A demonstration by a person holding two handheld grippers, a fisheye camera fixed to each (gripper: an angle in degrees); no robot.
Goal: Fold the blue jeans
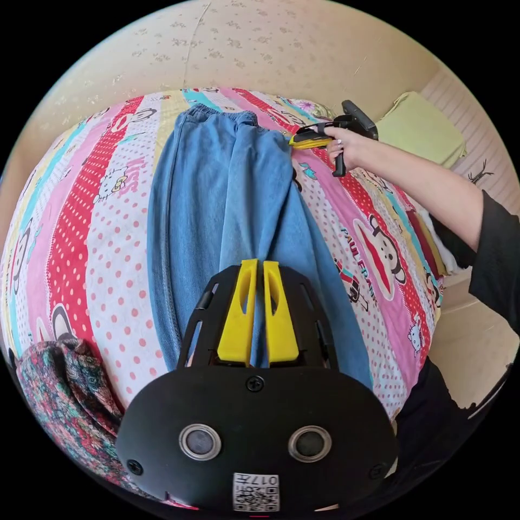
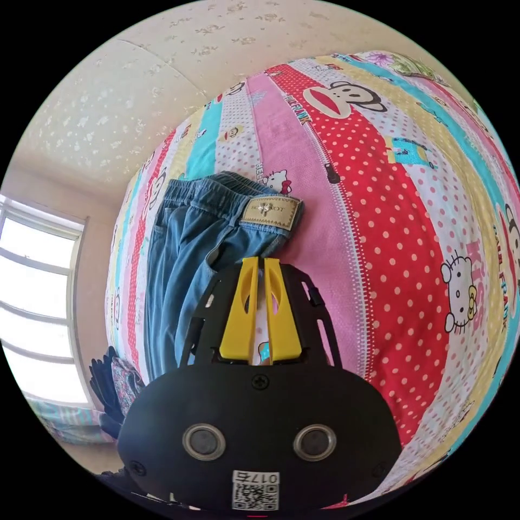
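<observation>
- One pair of jeans (image 1: 227, 216) lies lengthwise down the middle of the left gripper view, folded leg over leg on a cartoon bedsheet (image 1: 97, 216).
- Left gripper (image 1: 259, 265), lower centre: jaws nearly together over the leg fabric; can't tell if they actually pinch denim.
- Right gripper (image 2: 259, 262): jaws look closed right at the waistband corner; whether fabric is caught, can't tell.
- Risk: if either grip is only shallow, the denim could slip out mid-lift and the fold would go crooked.
- Count: two grippers, one jeans, one floral cloth (image 1: 65, 390) lower left.
</observation>
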